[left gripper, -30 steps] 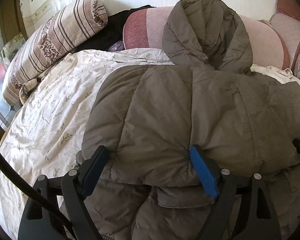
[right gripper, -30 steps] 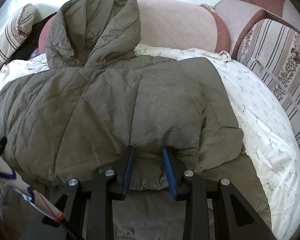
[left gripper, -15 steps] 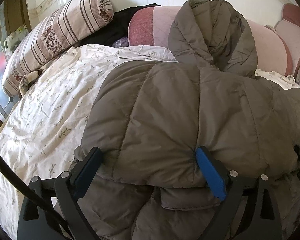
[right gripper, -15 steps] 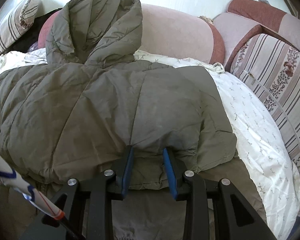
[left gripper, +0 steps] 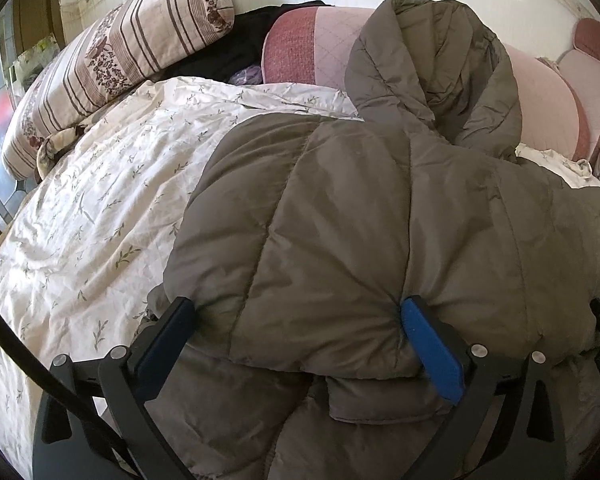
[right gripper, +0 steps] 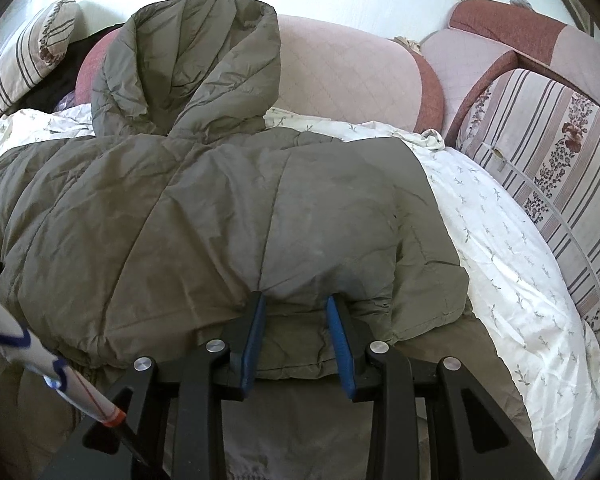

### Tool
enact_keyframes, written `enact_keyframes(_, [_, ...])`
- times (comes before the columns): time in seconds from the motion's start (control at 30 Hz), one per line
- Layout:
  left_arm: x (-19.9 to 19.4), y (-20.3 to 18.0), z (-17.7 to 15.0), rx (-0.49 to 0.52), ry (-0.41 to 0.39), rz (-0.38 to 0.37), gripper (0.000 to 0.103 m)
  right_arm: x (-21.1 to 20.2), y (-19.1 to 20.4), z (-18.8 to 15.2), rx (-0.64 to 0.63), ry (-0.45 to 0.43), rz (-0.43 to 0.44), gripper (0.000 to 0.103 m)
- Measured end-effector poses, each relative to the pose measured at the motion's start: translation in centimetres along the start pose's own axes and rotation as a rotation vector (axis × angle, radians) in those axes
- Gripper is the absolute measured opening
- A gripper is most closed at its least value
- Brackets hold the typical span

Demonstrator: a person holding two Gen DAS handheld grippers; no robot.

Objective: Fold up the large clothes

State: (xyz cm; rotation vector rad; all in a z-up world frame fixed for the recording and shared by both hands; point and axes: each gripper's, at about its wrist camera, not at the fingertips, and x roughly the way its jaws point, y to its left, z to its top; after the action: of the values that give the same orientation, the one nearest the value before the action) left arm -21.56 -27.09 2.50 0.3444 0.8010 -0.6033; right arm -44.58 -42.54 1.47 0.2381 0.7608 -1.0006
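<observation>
One padded jacket (left gripper: 380, 220) lies lengthwise, hood (right gripper: 192, 68) pointing toward pillows.

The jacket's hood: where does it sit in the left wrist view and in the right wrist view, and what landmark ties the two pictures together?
Left wrist view: the hood stands upper right of centre, propped against the pink cushion.
Right wrist view: the hood stands upper left of centre, against the same pink cushion.
Shared landmark: that pink cushion, behind the hood in both.
</observation>
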Motion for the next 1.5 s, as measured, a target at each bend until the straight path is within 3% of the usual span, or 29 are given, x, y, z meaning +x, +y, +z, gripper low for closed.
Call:
enact_keyframes(0.27, [-2.0, 0.4, 1.2, -0.006, -0.077, -0.011, 0.102, -0.6, 0.7, 0.3, -0.05, -0.019, -0.028, 0.036])
enact_keyframes(0.5, [-4.4, 0.7, 2.0, -0.027, -0.189, -0.036, 0.101, -4.0, 0.4, 1.3, -0.034, -0.15, -0.033, 0.036])
enact_keyframes(0.63, [-3.6, 0.0, 1.8, 0.003, -0.162, -0.041, 0.101, -4.7, 0.2, 1.9, 0.0, -0.178, 0.015, 0.036])
enact_keyframes(0.83, [-1.6, -1.5, 1.2, 0.054, -0.085, -0.03, 0.101, -3.2, 0.7, 1.7, -0.004, -0.105, 0.05, 0.036])
enact_keyframes(1.1, [-1.1, -1.3, 1.0, 0.047, -0.059, -0.037, 0.101, -1.6, 0.9, 0.8, -0.027, -0.047, 0.035, 0.037])
enact_keyframes(1.5, [-1.1, -1.4, 0.9, 0.055, -0.061, -0.031, 0.101, -1.3, 0.8, 0.4, -0.064, -0.056, -0.038, 0.065])
